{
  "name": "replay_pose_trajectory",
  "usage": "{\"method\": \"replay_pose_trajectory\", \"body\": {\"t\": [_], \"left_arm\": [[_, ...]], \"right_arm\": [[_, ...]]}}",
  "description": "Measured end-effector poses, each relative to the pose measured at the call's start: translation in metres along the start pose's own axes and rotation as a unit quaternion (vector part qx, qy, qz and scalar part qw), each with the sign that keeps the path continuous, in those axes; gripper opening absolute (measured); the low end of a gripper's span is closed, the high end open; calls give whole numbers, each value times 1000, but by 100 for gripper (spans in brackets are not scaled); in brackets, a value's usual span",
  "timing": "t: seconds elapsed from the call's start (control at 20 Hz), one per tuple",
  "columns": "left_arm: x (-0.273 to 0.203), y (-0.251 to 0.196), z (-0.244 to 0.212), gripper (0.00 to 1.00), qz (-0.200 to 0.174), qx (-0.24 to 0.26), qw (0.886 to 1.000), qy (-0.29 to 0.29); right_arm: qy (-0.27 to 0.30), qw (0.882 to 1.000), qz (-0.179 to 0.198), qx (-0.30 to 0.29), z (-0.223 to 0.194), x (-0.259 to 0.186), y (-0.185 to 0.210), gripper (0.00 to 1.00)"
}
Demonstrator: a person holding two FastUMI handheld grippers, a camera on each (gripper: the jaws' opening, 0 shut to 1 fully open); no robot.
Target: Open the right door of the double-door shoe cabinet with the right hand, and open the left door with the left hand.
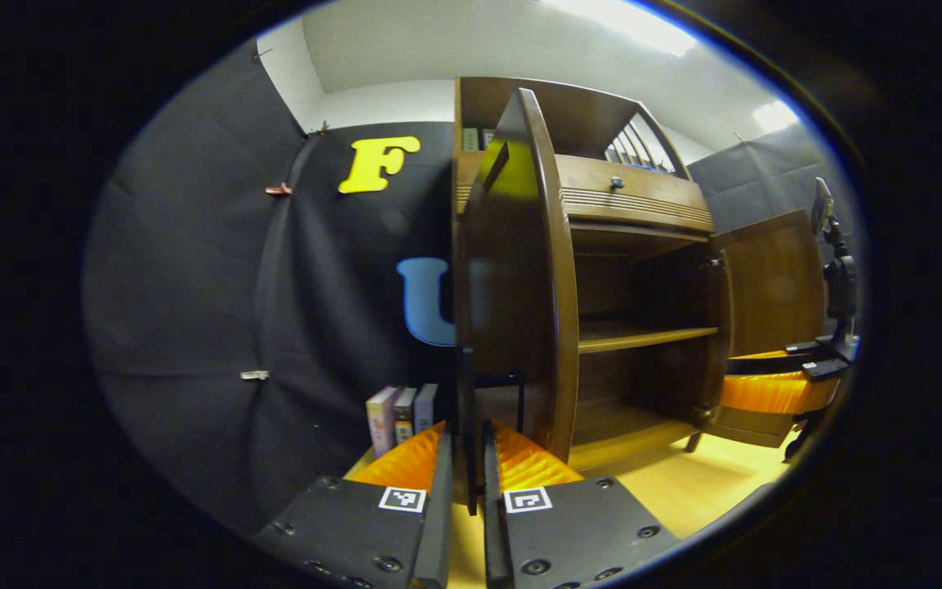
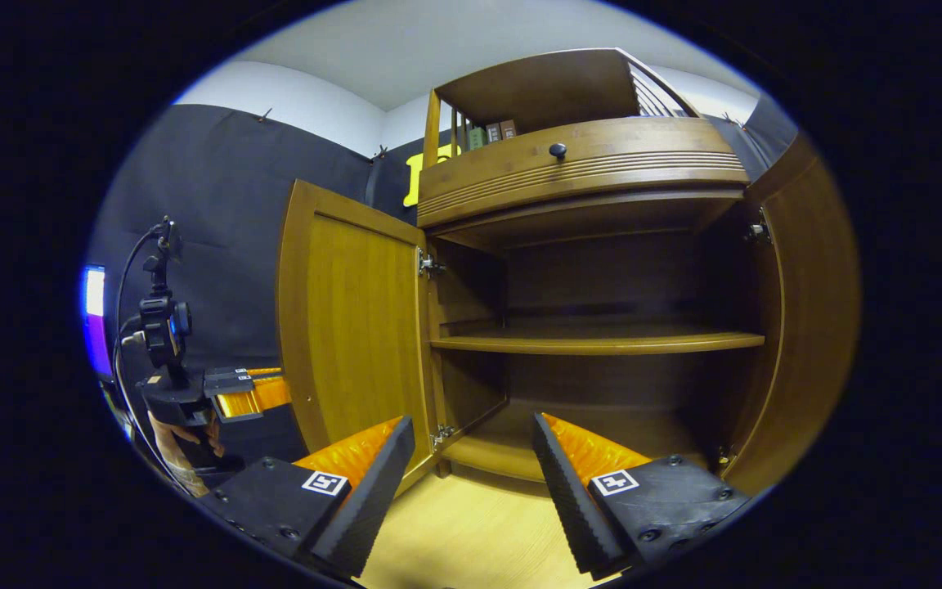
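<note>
Cabinet (image 2: 577,164): double-door wooden shoe cabinet on a pale wood floor (image 2: 471,540), both doors swung open, with a drawer and small knob (image 2: 558,150) above the opening.
Left door (image 2: 352,319): stands wide open at the left of the cabinet in the right gripper view; in the left gripper view it is seen edge-on, close to the camera.
Right door (image 2: 806,327): open at the right, hinged on the cabinet's right side.
Inside: one shelf (image 2: 594,339) across the middle, with a bottom board below it.
Left gripper (image 1: 468,458): fingers nearly together, with a thin dark handle on the left door's outer face between them; whether both fingers press on it I cannot tell.
Right gripper (image 2: 471,458): fingers spread wide apart, nothing between them, held in front of the open cabinet near its bottom.
Books (image 1: 401,417): a few stand upright on the floor at the left of the cabinet, near the black cloth wall.
</note>
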State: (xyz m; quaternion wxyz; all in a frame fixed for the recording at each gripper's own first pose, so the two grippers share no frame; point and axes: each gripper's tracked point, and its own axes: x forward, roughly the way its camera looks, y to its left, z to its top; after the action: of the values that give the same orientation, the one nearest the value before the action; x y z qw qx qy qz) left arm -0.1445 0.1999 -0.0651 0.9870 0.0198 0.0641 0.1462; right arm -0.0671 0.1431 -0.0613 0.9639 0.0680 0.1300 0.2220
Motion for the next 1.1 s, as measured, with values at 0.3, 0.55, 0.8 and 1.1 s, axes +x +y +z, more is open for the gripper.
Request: {"method": "replay_pose_trajectory", "body": {"t": [0.3,0.55,0.8,1.1], "left_arm": [[-27,24,1,49,35,14,999,0],[-52,24,6,81,56,5,998,4],[-68,-4,23,82,27,-9,999,-16],[-52,-64,39,82,-43,-10,999,-28]], "right_arm": [[2,1000,21,1,-1,2,27,91],[-9,1000,-10,-17,2,-5,20,93],[-20,999,-36,-14,9,-12,8,94],[-31,996,-79,-32,15,-27,-16,93]]}}
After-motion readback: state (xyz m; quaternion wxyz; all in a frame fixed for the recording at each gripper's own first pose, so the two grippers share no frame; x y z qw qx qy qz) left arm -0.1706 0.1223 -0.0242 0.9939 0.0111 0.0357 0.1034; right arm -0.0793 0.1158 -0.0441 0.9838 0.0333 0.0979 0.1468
